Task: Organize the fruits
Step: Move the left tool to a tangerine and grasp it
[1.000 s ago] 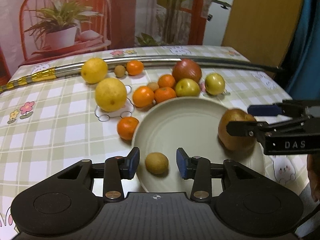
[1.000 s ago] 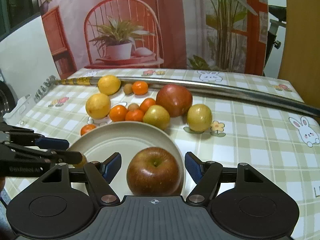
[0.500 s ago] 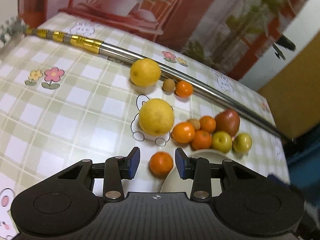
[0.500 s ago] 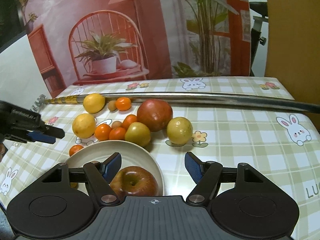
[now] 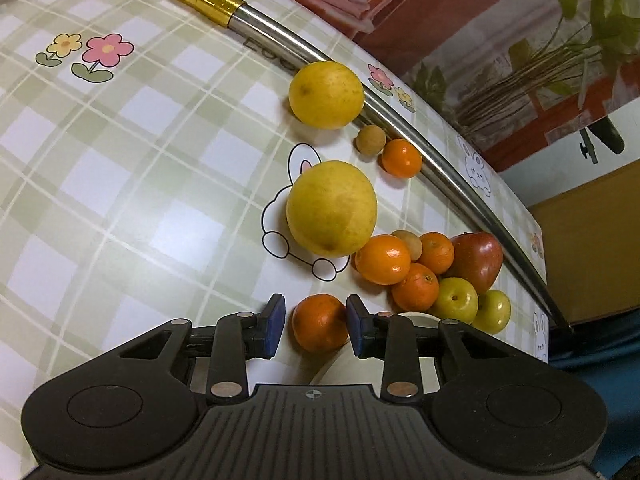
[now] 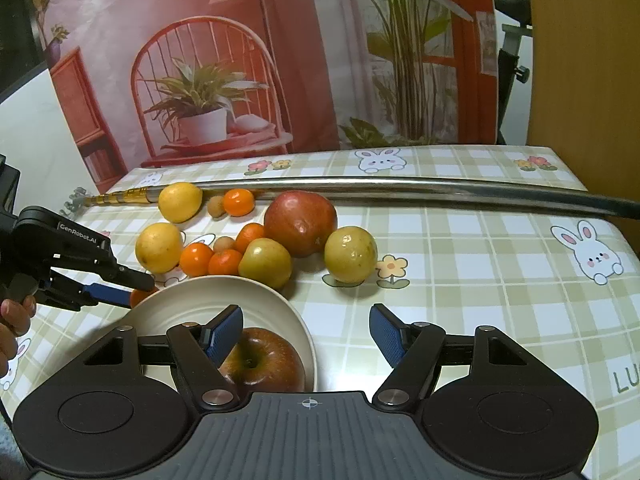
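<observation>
The mandarin [image 5: 319,323] I'm after sits on the tablecloth [image 5: 120,184] right against the plate [image 6: 224,292] rim, at about ten o'clock of the plate as my right wrist camera sees it; in the left wrist view it lies dead ahead, at twelve o'clock, between the blue pads [image 5: 276,324] of my left gripper [image 5: 316,326]; those pads stand either side of it with a sliver of gap showing on each, so I read the jaws as open around it and not yet clamped. The fruit is close to round, slightly flattened, so no axis really matters; the pads bracket its widest part.

My left gripper is plainly the nearer one; my right gripper [image 6: 306,334] hangs over the near edge of the plate with its jaws wide apart and nothing between them, the apple [image 6: 262,364] lying in the plate just below its left finger.

Further out, at one o'clock from the mandarin, the other oranges [image 5: 383,260], green fruits [image 5: 456,304] and red apple [image 5: 478,260] cluster; the lemons [image 5: 331,214] lie at twelve; the metal pole [image 5: 400,120] runs behind. I judge the next move is simply to close and lift toward the plate, at three o'clock.
</observation>
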{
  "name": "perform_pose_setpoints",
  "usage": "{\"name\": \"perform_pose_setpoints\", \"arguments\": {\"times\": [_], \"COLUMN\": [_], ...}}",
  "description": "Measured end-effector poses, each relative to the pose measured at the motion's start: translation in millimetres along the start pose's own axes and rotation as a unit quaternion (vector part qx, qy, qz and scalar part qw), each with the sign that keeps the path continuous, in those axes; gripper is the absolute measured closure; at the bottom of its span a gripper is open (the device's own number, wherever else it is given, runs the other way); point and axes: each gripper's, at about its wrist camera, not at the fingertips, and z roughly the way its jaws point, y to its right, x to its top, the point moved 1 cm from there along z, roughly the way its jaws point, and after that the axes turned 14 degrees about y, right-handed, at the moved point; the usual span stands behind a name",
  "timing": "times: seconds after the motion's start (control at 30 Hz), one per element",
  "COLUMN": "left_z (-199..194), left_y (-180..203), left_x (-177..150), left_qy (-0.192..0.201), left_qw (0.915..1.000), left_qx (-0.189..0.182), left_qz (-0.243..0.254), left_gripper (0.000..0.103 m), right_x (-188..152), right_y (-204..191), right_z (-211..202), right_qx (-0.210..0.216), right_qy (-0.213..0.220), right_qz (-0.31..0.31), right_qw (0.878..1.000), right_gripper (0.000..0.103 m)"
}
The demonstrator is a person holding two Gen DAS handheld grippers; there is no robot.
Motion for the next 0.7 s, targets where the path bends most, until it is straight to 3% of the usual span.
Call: {"name": "perform_pose_setpoints", "arguments": {"times": [0.37,0.7], "left_z": [-7,-24], "left_y": [-3,-30], "left_x": [2,17], "left_qy": [0.012,0.039], "left_qw": [0.9999,0.9989], "left_qx": [-0.002,0.026], "left_qz": [0.010,0.003], "left_gripper": [0.076,0.076], "right_x": [-1,0], "right_y": [0,-1], "right_z": [0,0], "right_qx": [-0.001,0.003], "right_qy": [0.002,0.001], "right_qz": [0.003,0.003], "right_qw": [1.000,1.000], "right_gripper": [0.036,0.036]}}
